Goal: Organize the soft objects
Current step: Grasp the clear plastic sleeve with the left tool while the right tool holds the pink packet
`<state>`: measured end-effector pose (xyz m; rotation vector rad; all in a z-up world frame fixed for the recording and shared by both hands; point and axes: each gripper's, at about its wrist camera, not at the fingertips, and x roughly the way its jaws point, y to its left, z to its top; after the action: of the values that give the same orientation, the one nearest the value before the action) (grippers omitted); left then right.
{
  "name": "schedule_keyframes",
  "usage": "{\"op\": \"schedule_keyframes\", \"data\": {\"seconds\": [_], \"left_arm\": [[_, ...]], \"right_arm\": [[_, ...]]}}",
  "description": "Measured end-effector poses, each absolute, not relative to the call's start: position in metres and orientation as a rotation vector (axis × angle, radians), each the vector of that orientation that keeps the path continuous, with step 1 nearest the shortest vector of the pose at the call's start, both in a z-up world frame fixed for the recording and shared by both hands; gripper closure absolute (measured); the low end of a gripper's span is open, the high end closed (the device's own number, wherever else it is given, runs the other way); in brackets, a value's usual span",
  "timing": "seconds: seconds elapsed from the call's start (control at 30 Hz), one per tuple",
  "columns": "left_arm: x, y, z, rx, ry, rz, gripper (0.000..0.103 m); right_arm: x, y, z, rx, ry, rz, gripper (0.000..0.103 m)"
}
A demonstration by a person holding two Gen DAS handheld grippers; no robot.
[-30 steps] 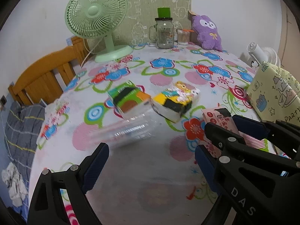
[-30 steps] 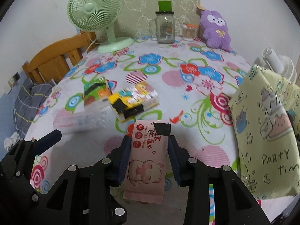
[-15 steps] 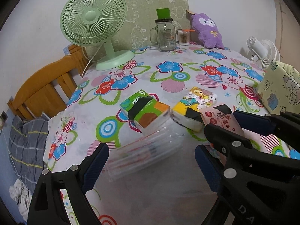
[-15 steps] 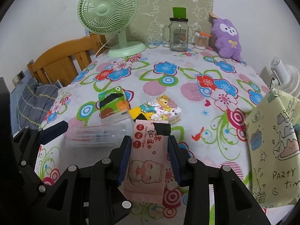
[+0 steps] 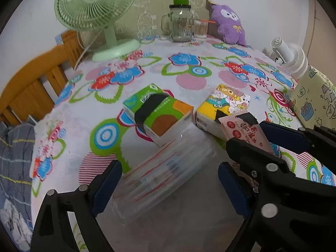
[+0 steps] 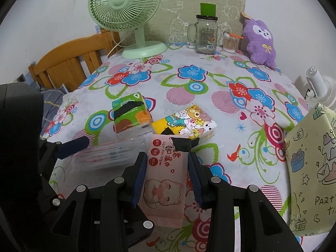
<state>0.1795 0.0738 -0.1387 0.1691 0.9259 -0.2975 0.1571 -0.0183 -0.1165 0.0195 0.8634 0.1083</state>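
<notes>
**Right gripper holds wipes over a floral table; left gripper wide open above a clear bag**

The right gripper (image 6: pixel 167 174) is clamped on a pink wipes pack (image 6: pixel 166 180), its blue pads pressing both long sides, the pack lifted above the tablecloth (image 6: pixel 210 88). The left gripper (image 5: pixel 168 182) has its jaws spread wide and grips nothing; a clear zip bag (image 5: pixel 163 174) lies on the cloth below and between its fingers. Just beyond the bag sit two tissue packs, one green (image 5: pixel 159 113) and one yellow (image 5: pixel 224 105), close together near the table's middle. At the far edge stand a green fan (image 6: pixel 126 12), a glass jar (image 6: pixel 206 35) and a purple plush (image 6: pixel 261 42). A yellow paper bag (image 6: pixel 310 163) stands at the right.
</notes>
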Motion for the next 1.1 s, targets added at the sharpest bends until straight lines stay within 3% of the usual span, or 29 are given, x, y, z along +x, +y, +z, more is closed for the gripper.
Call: {"op": "schedule_keyframes", "data": {"seconds": [0.13,0.37,0.5,0.8,1.1], "left_arm": [[0.180,0.075,-0.141,0.148,0.943,-0.308,0.014],[0.162,0.066,-0.137,0.158,0.916,-0.351,0.054],[0.154,0.061,-0.135,0.158,0.915,-0.331,0.067],[0.139,0.053,-0.132,0.072,0.928,-0.305,0.079],[0.124,0.037,-0.116,0.037,0.896,-0.277,0.081]], "right_arm": [[0.157,-0.019,-0.117,0.027,0.870,0.112,0.061],[0.156,-0.025,-0.119,0.029,0.873,0.104,0.061],[0.151,-0.030,-0.118,0.032,0.868,0.098,0.061],[0.137,-0.043,-0.116,0.047,0.864,0.102,0.060],[0.123,-0.059,-0.108,0.071,0.843,0.101,0.060]]}}
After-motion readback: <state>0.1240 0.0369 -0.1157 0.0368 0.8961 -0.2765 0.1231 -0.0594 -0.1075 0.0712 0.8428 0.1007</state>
